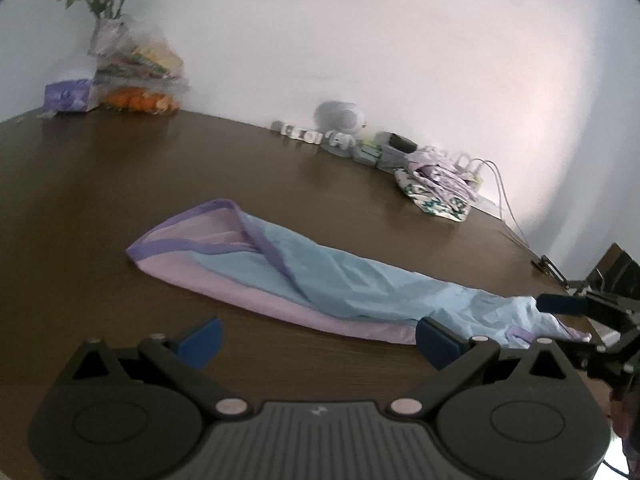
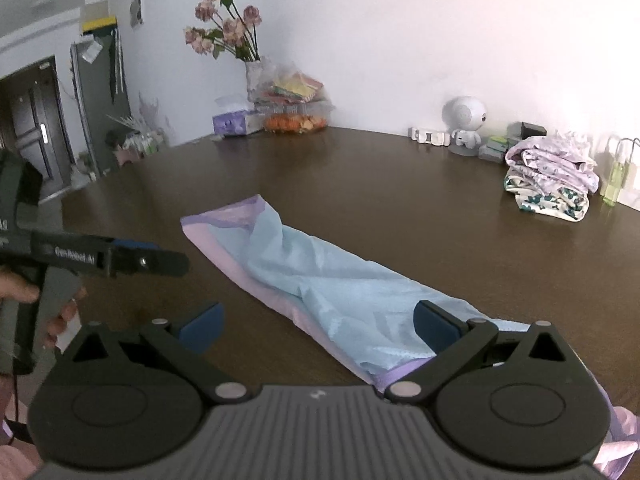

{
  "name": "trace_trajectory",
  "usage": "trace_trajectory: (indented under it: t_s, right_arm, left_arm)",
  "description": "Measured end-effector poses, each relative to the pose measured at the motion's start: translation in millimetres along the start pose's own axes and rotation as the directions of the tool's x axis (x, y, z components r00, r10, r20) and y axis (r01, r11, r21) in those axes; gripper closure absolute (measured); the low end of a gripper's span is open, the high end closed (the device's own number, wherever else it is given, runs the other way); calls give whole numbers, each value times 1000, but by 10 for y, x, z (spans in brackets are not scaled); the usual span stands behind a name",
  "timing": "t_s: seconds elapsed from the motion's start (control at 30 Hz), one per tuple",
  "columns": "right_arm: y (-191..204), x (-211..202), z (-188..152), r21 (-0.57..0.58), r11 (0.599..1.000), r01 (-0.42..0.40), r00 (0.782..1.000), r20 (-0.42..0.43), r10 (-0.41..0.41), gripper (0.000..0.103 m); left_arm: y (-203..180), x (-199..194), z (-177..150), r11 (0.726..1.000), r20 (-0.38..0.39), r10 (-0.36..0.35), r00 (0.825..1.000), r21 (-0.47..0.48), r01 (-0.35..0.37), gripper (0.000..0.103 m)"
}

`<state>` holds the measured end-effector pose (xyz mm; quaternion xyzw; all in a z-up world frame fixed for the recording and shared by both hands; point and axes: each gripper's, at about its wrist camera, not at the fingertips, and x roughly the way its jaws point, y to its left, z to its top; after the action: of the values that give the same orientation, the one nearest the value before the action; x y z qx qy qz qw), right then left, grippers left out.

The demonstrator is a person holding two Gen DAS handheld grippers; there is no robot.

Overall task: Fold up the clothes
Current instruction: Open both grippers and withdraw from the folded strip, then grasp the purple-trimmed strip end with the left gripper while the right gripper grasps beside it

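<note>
A light blue and lilac garment [image 1: 304, 276] [image 2: 320, 280] lies on the dark brown table [image 1: 100, 200] [image 2: 380, 184], folded lengthwise into a long narrow strip. My left gripper [image 1: 318, 342] is open just in front of the strip's near long edge, and its right finger [image 1: 436, 344] overlaps the cloth near one end. My right gripper [image 2: 319, 326] is open over the strip's near end, with the right finger [image 2: 434, 326] above the blue cloth. Neither holds anything. Each gripper shows side-on in the other's view: the right gripper [image 1: 560, 304], and the left gripper [image 2: 160, 262], held by a hand.
A pile of folded patterned clothes [image 1: 436, 188] [image 2: 548, 184] sits at the back right. Along the wall stand a white round-headed figure [image 2: 464, 128], small boxes, cables, a tissue box [image 2: 232, 122], a bag of oranges [image 2: 296, 122] and a vase of flowers [image 2: 224, 28].
</note>
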<state>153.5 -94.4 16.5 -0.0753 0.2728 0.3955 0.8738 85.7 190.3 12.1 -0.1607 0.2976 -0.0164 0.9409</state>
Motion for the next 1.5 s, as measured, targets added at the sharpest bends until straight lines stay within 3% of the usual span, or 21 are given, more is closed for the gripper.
trace_trajectory:
  t_s: [0.27, 0.33, 0.37, 0.4, 0.5, 0.63, 0.73, 0.93, 1.0, 1.1, 1.2, 1.5]
  right_arm:
    - [81, 99, 5, -64, 997, 48, 999, -15, -49, 9]
    - [82, 155, 8, -81, 995, 58, 998, -28, -61, 31]
    - [77, 183, 6, -86, 995, 59, 997, -34, -62, 36]
    - [71, 211, 4, -91, 994, 60, 997, -40, -63, 42]
    - [68, 296, -5, -115, 991, 63, 996, -56, -70, 43]
    - [94, 384, -4, -159, 985, 59, 995, -64, -70, 52]
    - [122, 469, -12, -192, 979, 68, 993, -78, -85, 59]
    - [80, 605, -10, -181, 982, 44, 992, -104, -64, 71]
    - [85, 618, 0, -180, 983, 38, 994, -96, -56, 72]
    - [103, 632, -4, -194, 980, 33, 994, -96, -52, 75]
    - [114, 655, -36, -200, 980, 27, 993, -107, -49, 81]
    - [103, 621, -154, -187, 982, 13, 991, -126, -37, 84]
  left_arm:
    - [182, 138, 249, 1000, -30, -1, 1000, 19, 2, 0]
    - [225, 216, 370, 1000, -26, -11, 1000, -5, 11, 0]
    - [251, 279, 440, 999, -31, -21, 999, -28, 20, 2]
    - [280, 349, 515, 998, -37, -33, 999, -52, 31, 5]
    - [354, 617, 705, 994, -75, -30, 997, -108, 22, 18]
    - [484, 1013, 917, 984, -136, 7, 991, -176, -31, 25]
    - [561, 1215, 991, 974, -150, 17, 988, -220, -50, 40]
    - [501, 1379, 1038, 980, -145, 54, 988, -182, -80, 56]
    - [487, 1400, 1037, 980, -150, 74, 986, -171, -99, 82]
    - [506, 1408, 1030, 979, -148, 78, 986, -177, -104, 95]
    - [515, 1370, 1008, 981, -123, 87, 989, -163, -107, 102]
    - [746, 980, 941, 976, -30, 62, 998, -209, -67, 103]
